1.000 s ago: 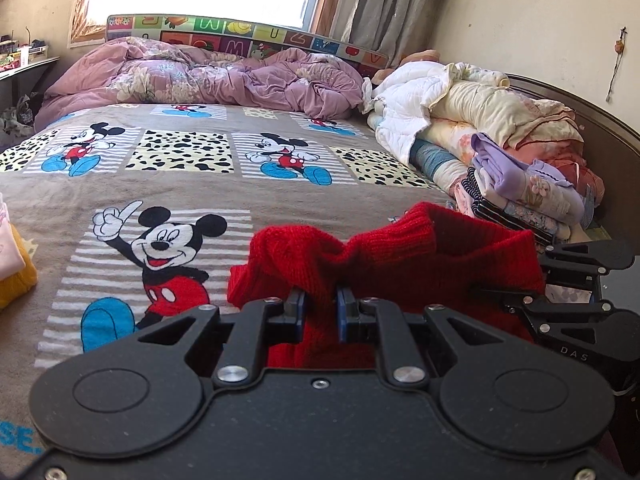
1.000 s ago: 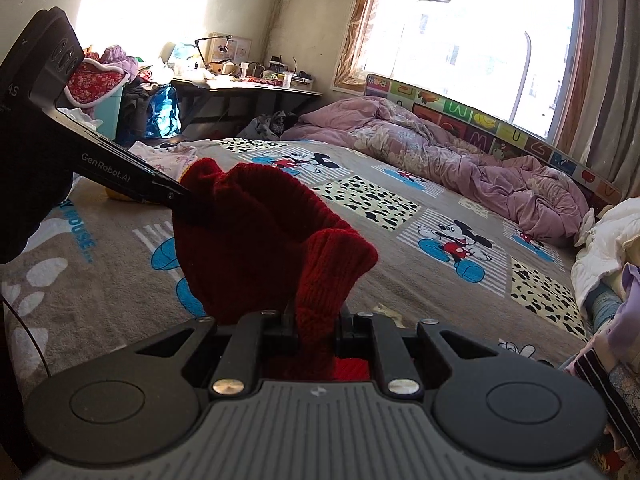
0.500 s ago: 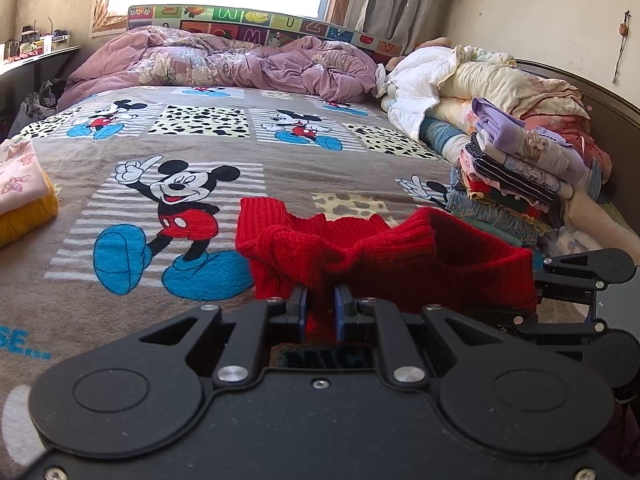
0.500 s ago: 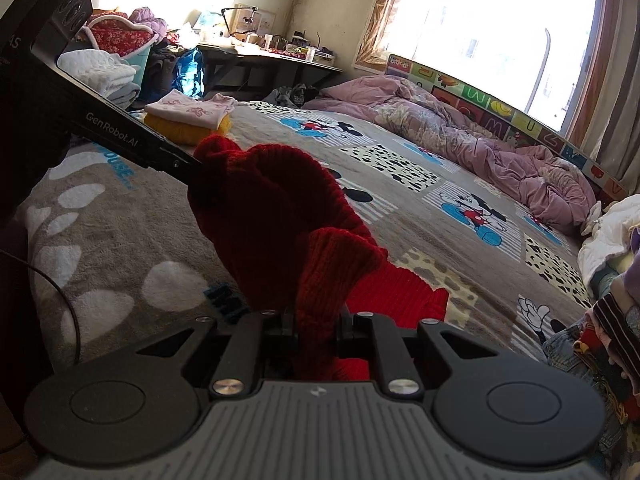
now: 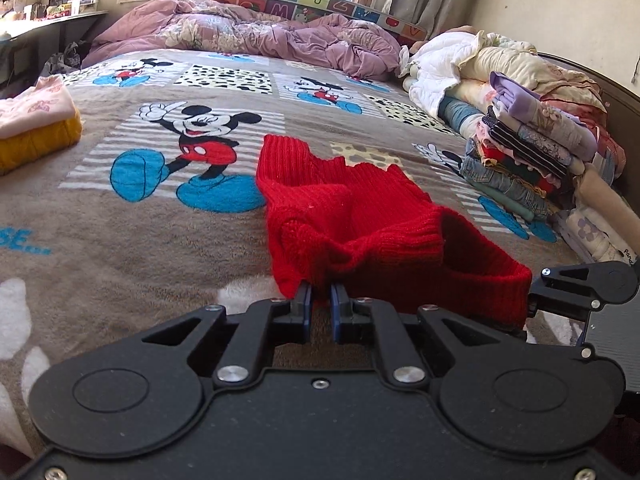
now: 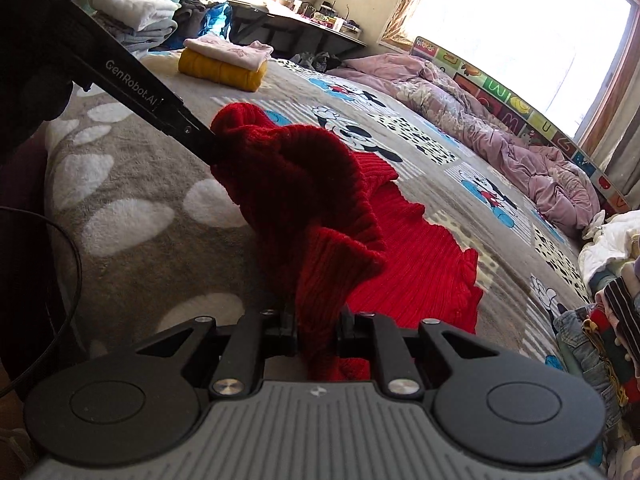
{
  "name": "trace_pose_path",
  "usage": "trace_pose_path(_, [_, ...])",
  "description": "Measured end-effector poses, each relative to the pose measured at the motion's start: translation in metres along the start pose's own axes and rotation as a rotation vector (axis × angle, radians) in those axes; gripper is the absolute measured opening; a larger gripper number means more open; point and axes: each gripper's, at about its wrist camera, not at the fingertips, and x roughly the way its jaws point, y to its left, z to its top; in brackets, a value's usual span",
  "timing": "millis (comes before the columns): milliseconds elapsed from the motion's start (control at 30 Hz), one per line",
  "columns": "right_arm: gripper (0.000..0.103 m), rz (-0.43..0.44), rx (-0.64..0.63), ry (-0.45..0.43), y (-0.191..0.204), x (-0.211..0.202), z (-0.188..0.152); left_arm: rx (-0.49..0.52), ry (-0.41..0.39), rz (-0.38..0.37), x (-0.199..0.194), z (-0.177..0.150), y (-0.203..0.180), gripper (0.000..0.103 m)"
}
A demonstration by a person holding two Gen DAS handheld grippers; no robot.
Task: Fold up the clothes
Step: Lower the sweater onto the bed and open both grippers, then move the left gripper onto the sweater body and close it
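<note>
Both hand-held grippers pinch our red sweater (image 5: 360,220): the left hand-held gripper (image 5: 320,300) and right hand-held gripper (image 6: 318,320) each squeeze one near corner, so its far part lies flat on the bed (image 5: 120,248) for folding.

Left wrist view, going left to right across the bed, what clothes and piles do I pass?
Folded pink top on yellow knit → red sweater, pinched in the shut left tool → tall stack of folded clothes at the right edge.
</note>
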Motion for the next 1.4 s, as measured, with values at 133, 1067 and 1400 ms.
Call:
trace_pose_path(133, [0.023,0.013,-0.026,0.025,0.015,0.002,-0.009,-0.040,0.040,0.014,0.002,-0.014,0.007,0.007])
trace_pose_path(1067, [0.045,0.195,-0.220,0.081,0.083,-0.048,-0.021,-0.092,0.210,-0.013,-0.049,-0.037,-0.008,0.070])
trace_pose_path(1400, [0.053,0.158,0.209,-0.134,-0.031,-0.088,0.025,-0.131,0.108,-0.058,-0.065,0.017,-0.008,0.072])
